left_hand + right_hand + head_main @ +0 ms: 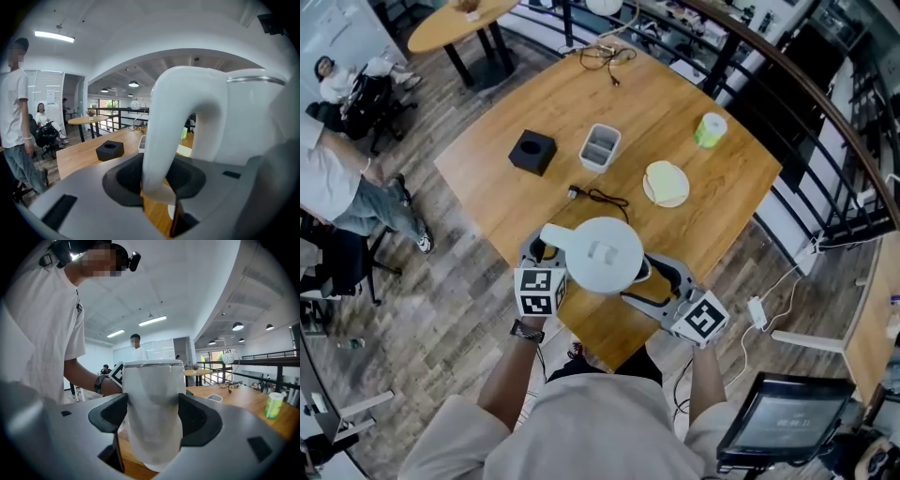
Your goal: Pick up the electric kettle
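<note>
The white electric kettle (600, 253) hangs over the near corner of the wooden table (534, 103), held between both grippers. My left gripper (546, 251) is shut on the kettle's curved white handle (173, 131), which fills the gap between its dark pads (126, 180). My right gripper (652, 272) is shut on the kettle's body (154, 404), with a pad pressed on either side. The lid's rim shows at the top of the right gripper view. The kettle's underside is hidden in the head view.
On the table lie a black box (532, 151), a white rectangular container (600, 146), a green cup (710, 129), a pale round disc (666, 183) and a black cable (598, 197). A person (337, 187) sits at the left. A dark railing (825, 112) runs along the right.
</note>
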`<action>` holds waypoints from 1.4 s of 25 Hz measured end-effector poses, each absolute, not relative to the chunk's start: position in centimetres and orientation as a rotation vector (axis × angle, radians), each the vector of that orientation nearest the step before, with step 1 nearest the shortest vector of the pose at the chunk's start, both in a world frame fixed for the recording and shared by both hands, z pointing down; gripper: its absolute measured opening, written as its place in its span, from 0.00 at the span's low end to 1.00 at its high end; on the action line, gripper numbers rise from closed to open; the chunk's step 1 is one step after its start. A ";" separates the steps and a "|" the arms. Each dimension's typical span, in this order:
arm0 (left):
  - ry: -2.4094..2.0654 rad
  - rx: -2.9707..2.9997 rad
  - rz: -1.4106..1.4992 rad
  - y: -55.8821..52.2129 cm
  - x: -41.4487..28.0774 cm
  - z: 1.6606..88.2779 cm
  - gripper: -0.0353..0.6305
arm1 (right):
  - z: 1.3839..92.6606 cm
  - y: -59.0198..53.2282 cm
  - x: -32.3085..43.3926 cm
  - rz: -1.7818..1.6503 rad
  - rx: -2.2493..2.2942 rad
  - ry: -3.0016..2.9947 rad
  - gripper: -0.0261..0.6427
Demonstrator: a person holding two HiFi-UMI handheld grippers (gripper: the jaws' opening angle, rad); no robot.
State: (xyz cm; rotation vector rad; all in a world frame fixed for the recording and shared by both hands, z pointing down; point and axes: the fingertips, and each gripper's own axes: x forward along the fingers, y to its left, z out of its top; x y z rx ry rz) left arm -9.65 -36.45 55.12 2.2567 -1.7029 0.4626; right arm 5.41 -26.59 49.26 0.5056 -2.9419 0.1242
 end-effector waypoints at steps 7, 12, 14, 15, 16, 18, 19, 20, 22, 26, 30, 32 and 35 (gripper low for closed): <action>-1.690 2.304 0.448 -35.4 -10.0 52.9 0.24 | 47.7 -24.9 4.9 0.101 0.524 -2.945 0.52; -1.683 2.333 0.430 -34.2 -10.4 51.4 0.24 | 46.1 -23.7 4.4 0.092 0.556 -2.974 0.52; -1.679 2.344 0.429 -33.7 -10.6 50.9 0.24 | 45.9 -23.0 4.2 0.076 0.546 -2.963 0.52; -1.677 2.348 0.432 -33.5 -10.8 50.6 0.24 | 45.7 -22.7 4.0 0.072 0.546 -2.963 0.52; -1.675 2.351 0.435 -33.2 -10.9 50.3 0.24 | 45.5 -22.4 3.9 0.071 0.550 -2.965 0.52; -1.669 2.359 0.441 -32.6 -11.1 49.8 0.24 | 45.0 -21.8 3.7 0.073 0.563 -2.975 0.52; -1.665 2.364 0.444 -32.4 -11.1 49.6 0.24 | 44.8 -21.5 3.6 0.074 0.569 -2.979 0.52; -1.660 2.369 0.445 -32.1 -11.2 49.4 0.24 | 44.6 -21.2 3.5 0.075 0.574 -2.982 0.52; -1.650 2.378 0.449 -31.5 -11.3 49.1 0.24 | 44.3 -20.5 3.3 0.077 0.583 -2.988 0.52; -1.639 2.394 0.458 -30.6 -11.5 48.1 0.24 | 43.4 -19.6 3.1 0.073 0.604 -2.997 0.52; -1.632 2.412 0.463 -29.6 -12.0 47.2 0.24 | 42.7 -18.4 2.6 0.073 0.611 -3.003 0.52; -1.632 2.420 0.464 -29.3 -12.3 46.5 0.24 | 42.1 -18.0 2.2 0.066 0.614 -3.003 0.52; -1.626 2.431 0.457 -28.6 -12.5 45.6 0.24 | 41.2 -17.2 1.9 0.076 0.634 -3.009 0.52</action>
